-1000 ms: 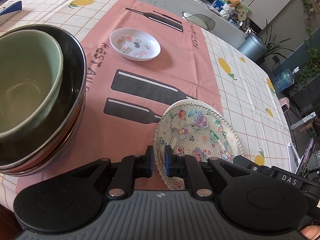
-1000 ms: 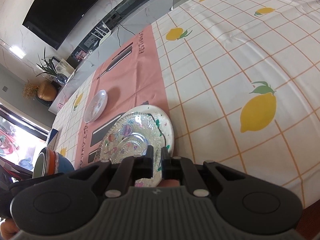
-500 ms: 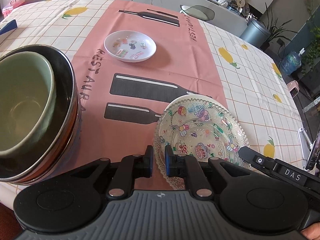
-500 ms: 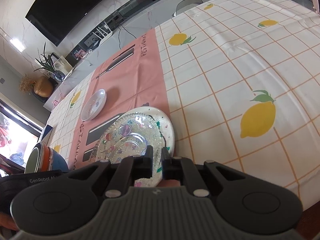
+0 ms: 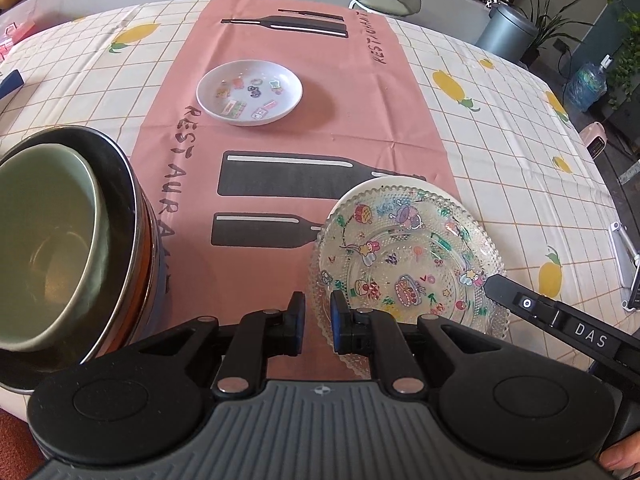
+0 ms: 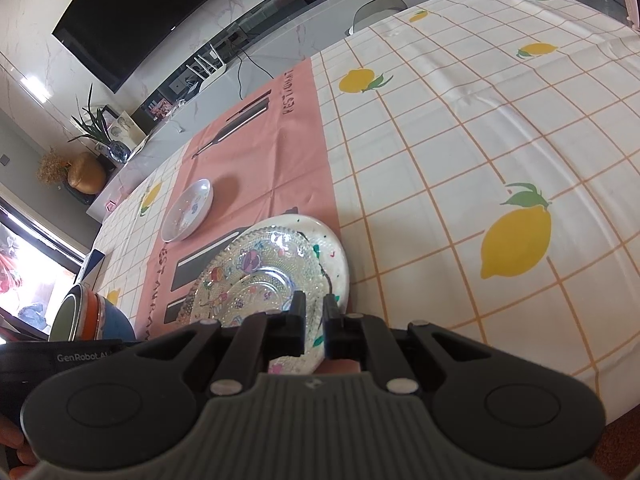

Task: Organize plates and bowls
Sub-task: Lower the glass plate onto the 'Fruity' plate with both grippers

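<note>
A clear glass plate [image 5: 408,256] with cartoon stickers lies on a white plate [image 5: 400,182] on the pink runner. My left gripper [image 5: 318,320] is shut on the glass plate's near left rim, which fills the narrow gap. My right gripper [image 6: 314,316] is shut on the opposite rim of the glass plate [image 6: 256,276]; its upper fingertip [image 5: 494,282] rests on the glass. The white plate [image 6: 334,256] sticks out beyond the glass. A small white dish [image 5: 250,94] with stickers sits farther back. At the left a green bowl [image 5: 40,256] is nested in a dark bowl [image 5: 120,200] on a stack.
The bowl stack [image 6: 86,320] shows orange and blue bowls underneath and stands close to the left gripper. A lemon-print cloth [image 6: 460,160] covers the table. A chair back [image 5: 384,0] and a grey bin [image 5: 506,36] stand beyond the far edge. A person's fingers [image 5: 620,454] show at the lower right.
The left view has rolled, so the table now sits squarer and the bowl stack lower left. Both grippers keep their hold on the glass plate, which has not shifted.
</note>
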{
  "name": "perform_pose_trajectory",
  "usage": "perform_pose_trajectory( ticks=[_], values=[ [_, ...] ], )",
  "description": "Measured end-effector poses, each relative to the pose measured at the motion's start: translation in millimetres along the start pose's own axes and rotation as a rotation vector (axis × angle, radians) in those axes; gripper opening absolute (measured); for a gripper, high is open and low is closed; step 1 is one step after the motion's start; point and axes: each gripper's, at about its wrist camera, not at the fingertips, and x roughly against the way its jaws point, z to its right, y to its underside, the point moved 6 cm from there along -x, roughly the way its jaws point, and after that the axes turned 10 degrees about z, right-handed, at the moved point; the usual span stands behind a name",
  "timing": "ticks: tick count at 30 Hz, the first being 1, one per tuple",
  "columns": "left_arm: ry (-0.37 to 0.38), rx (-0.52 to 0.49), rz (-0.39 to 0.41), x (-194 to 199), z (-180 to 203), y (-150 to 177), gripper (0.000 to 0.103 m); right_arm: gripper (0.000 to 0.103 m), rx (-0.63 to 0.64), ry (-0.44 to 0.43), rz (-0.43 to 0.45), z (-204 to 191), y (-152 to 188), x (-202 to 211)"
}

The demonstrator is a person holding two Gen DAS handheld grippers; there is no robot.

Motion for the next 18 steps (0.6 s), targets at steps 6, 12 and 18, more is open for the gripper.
perform_pose_trajectory(
  ticks=[6,12,18],
  values=[
    [0.036,0.012,0.115,14.9,-2.7,-8.1,0.036,0.006,0.0,0.001,-0.001,0.2,-0.1,0.0],
    [0.103,0.075,0.158,6.1,-13.1,-3.3,0.049,0.006,0.017,0.01,0.005,-2.0,-0.1,0.6],
    [0.09,0.074,0.133,-2.3,-13.6,4.9,0.035,0.006,0.034,0.021,0.007,-4.5,-0.4,1.3]
  ],
)
